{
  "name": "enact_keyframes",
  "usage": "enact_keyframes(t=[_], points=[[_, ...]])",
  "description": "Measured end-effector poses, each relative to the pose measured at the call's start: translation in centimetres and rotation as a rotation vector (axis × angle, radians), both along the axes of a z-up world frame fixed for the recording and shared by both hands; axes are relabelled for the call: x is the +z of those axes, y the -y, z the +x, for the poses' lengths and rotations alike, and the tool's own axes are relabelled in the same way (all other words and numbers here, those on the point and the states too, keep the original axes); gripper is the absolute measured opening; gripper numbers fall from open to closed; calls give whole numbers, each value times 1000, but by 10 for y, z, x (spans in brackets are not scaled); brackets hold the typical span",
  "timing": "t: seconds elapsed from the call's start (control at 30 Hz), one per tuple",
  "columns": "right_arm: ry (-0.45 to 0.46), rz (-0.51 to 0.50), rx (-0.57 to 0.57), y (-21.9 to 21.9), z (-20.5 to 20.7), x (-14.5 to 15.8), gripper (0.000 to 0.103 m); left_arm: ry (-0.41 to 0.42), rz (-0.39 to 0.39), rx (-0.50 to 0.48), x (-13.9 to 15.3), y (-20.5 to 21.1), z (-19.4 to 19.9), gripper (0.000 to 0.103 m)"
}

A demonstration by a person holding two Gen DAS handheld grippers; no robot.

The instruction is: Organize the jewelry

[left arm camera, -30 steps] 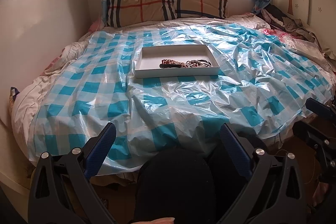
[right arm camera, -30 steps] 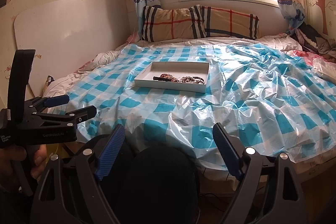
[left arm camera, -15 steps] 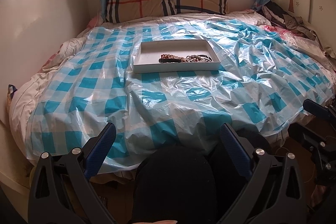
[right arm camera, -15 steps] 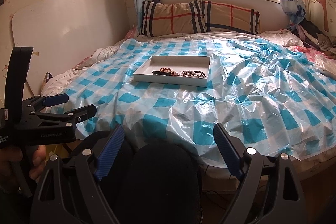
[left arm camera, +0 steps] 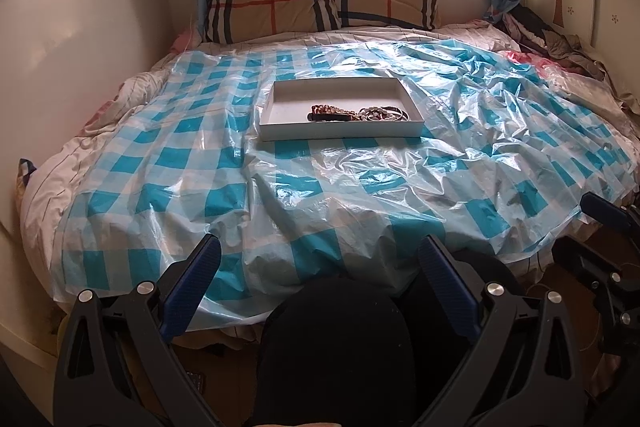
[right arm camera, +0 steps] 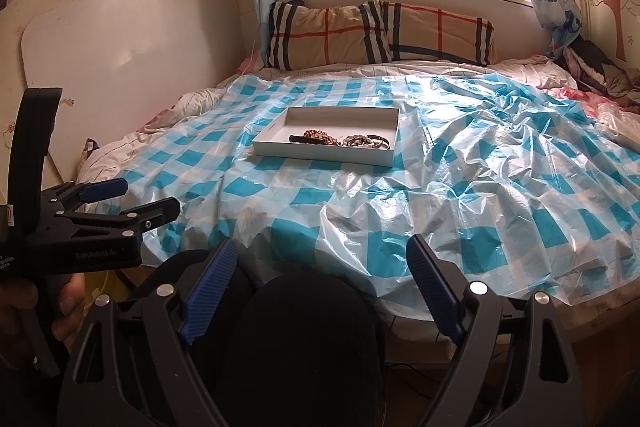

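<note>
Both grippers, left gripper (left arm camera: 320, 267) and right gripper (right arm camera: 320, 267), apparently gape wide, empty.

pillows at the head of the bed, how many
2. One plaid pillow lies on the left under the curtain; the other lies beside it on the right, below the window. More may be hidden behind.

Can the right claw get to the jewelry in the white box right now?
Probably yes, but not without moving closer. The right claw is open and empty at the bed's near edge. The jewelry lies far off in the open white box. Only the crinkly checked plastic sheet lies between them.
</note>
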State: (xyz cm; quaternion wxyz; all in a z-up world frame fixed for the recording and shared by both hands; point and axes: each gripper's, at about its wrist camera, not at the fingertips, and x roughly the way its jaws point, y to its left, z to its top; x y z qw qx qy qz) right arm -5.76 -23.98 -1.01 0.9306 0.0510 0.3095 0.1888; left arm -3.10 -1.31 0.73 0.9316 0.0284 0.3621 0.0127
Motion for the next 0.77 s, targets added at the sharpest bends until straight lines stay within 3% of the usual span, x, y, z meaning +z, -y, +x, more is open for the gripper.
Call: enact_keyframes(t=[0.27,0.4,0.63,0.77], points=[[-1,13,-3,1,-1,1,83,75,-110,20,9,-15,-8,95],[-2,13,-3,1,0,1,83,130,-40,15,13,-9,-12,95],[-3,13,-5,1,0,1,83,-16,-94,-29,-14,-3,5,95],[-6,13,-9,0,1,-1,84,-56,-104,-37,-28,1,10,95]])
